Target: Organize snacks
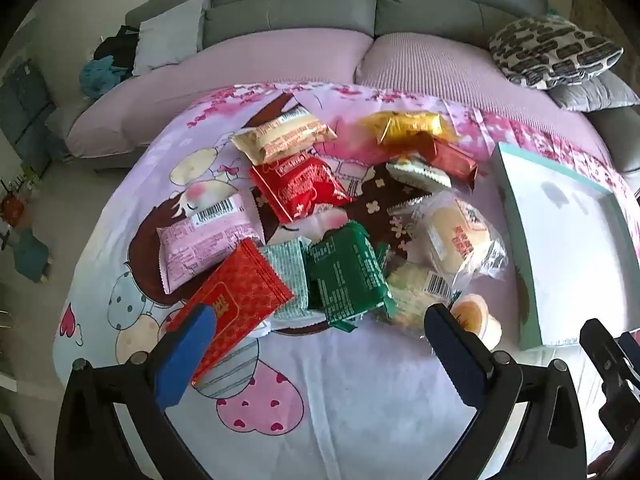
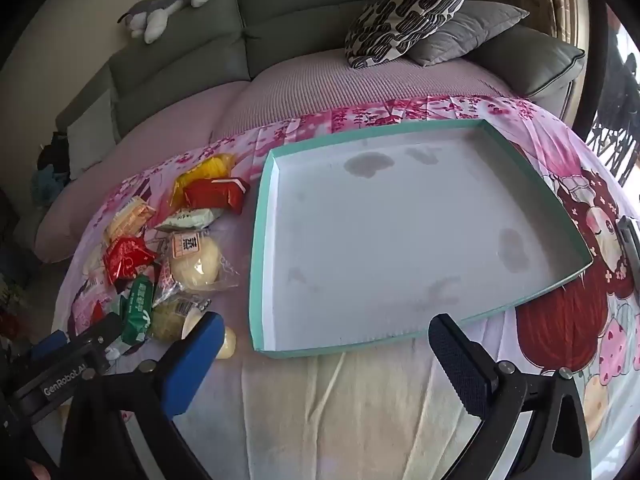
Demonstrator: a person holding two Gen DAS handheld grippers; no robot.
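left claw (image 1: 316, 344) wide open, empty; snack pile just ahead, red packet (image 1: 232, 304) nearest its left finger | right claw (image 2: 328, 344) wide open, empty; teal tray (image 2: 264, 240) ahead, bare

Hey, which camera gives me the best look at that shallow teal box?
The right wrist view. There the teal box fills the middle of the frame, with all four walls and its bare white floor visible. The left wrist view catches it only at the right edge, partly cut off, beside the pile of snacks.
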